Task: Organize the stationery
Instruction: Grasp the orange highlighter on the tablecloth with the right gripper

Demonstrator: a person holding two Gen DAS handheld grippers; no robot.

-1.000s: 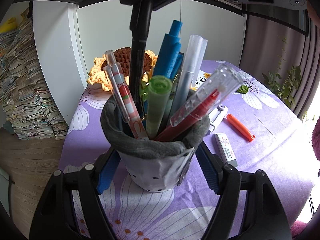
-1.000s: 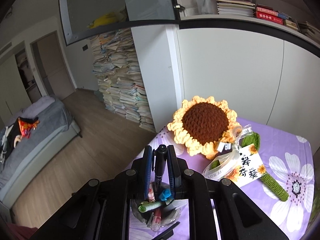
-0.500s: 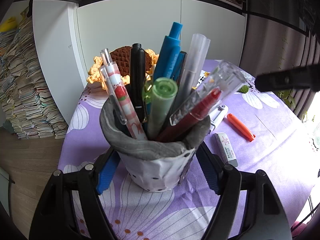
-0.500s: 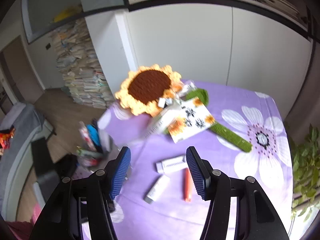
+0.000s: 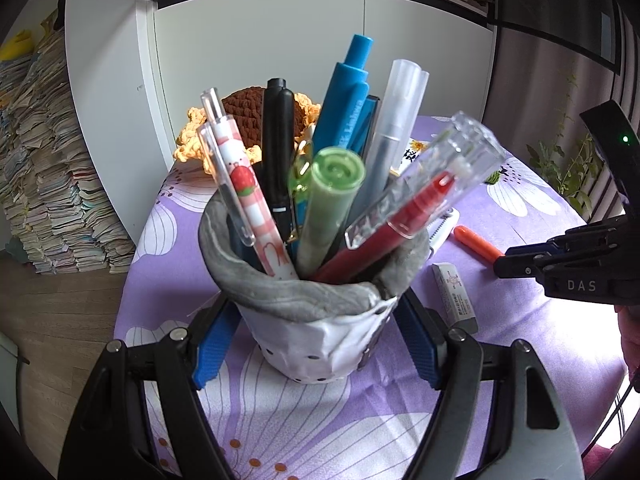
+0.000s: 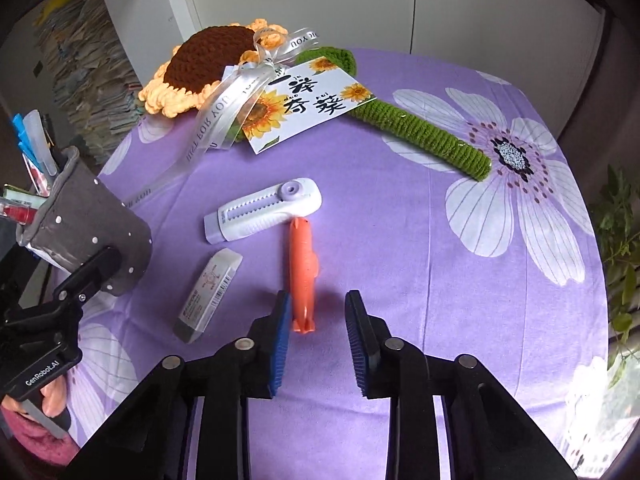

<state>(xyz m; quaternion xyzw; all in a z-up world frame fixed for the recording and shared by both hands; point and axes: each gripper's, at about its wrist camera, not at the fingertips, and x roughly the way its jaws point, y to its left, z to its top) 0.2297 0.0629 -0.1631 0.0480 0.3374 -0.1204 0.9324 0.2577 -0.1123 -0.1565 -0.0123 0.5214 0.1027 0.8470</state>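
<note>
A grey-and-white fabric pen holder [image 5: 316,332] stands on the purple flowered tablecloth [image 6: 400,208], full of pens, among them a black pen [image 5: 276,140]. My left gripper [image 5: 316,344] is shut on the holder, one blue pad on each side; the holder also shows at the left of the right wrist view [image 6: 92,236]. My right gripper [image 6: 316,332] is open and empty, low over the table. The near end of an orange pen [image 6: 302,276] lies between its fingertips. A white eraser [image 6: 210,292] and a lilac-and-white correction tape [image 6: 264,210] lie to the left.
A crocheted sunflower [image 6: 208,60] with ribbon, a card [image 6: 308,100] and a green stem [image 6: 424,136] lies at the back of the table. Stacks of books [image 5: 44,184] stand on the floor at left. A plant [image 6: 624,240] is beyond the right edge.
My right gripper let go of the black pen in the holder, opened, and swung right and down to the orange pen on the table. The left gripper kept hold of the holder.
</note>
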